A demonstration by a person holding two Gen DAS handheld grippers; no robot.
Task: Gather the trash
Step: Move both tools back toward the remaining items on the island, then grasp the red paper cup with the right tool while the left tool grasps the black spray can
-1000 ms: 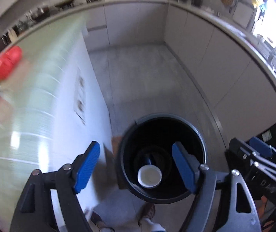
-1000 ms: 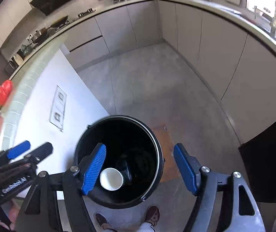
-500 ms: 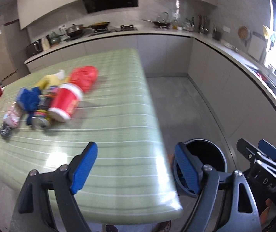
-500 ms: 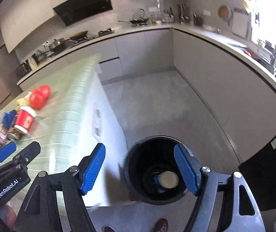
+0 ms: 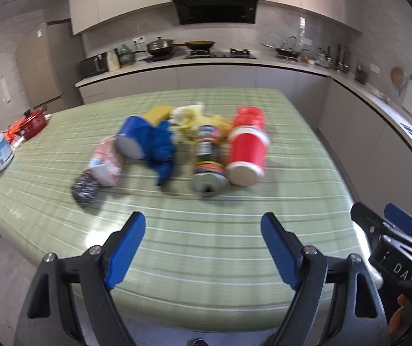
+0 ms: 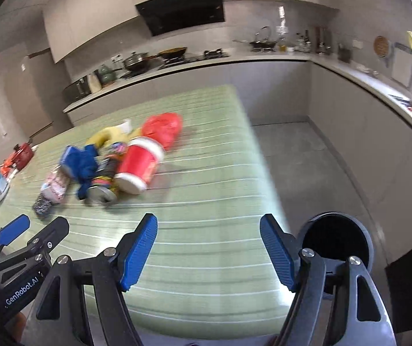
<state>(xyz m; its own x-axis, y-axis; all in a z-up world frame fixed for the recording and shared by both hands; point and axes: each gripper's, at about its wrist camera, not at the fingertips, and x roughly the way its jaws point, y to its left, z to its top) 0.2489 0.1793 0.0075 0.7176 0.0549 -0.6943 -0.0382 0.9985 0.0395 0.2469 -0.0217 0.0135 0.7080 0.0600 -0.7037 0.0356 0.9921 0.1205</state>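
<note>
Left wrist view: left gripper (image 5: 203, 246) and right gripper (image 6: 208, 249) released, empty, above green striped counter (image 5: 234, 245); blurred heap of trash (image 5: 183, 147) mid-counter; round black bin (image 6: 337, 240) on floor beside counter.

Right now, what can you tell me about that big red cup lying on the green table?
The red cup looks like a paper cup with a white rim band and pale base. It lies on its side on the striped green table, base toward the cameras, at the right end of the trash pile. A can lies against its left side, a red bag behind. Neither claw touches it.
</note>
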